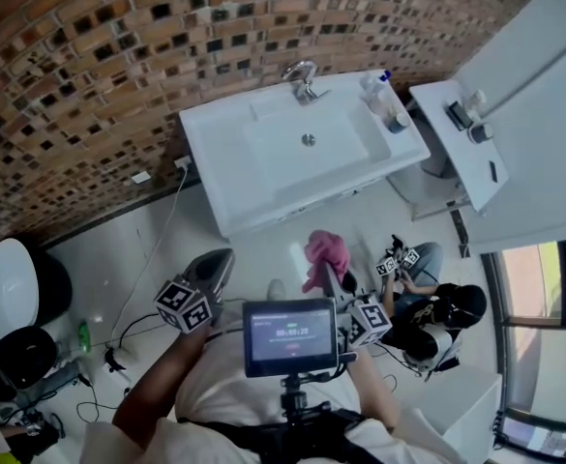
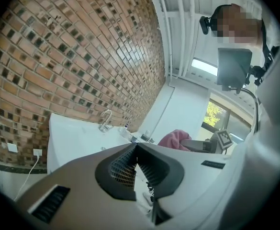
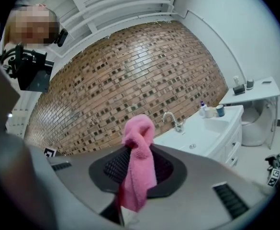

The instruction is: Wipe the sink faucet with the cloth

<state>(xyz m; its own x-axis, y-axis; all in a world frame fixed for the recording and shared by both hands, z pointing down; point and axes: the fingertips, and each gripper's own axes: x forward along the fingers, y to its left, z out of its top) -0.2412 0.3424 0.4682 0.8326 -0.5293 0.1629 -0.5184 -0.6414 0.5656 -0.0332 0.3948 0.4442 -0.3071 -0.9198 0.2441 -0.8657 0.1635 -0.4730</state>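
Brown mosaic tiling [image 1: 89,66] backed the white sink [image 1: 215,138]. Both tongs hung in front of the sink, well apart from it. The right tongs [image 3: 139,157] were clamped on a pink cloth [image 3: 140,128] whose end flopped over, and the left tongs [image 2: 136,150] were pressed together on nothing. Behind the sink's basin stood the chrome faucet [image 1: 303,80], with small bottles [image 1: 379,93] at the sink's right back corner.
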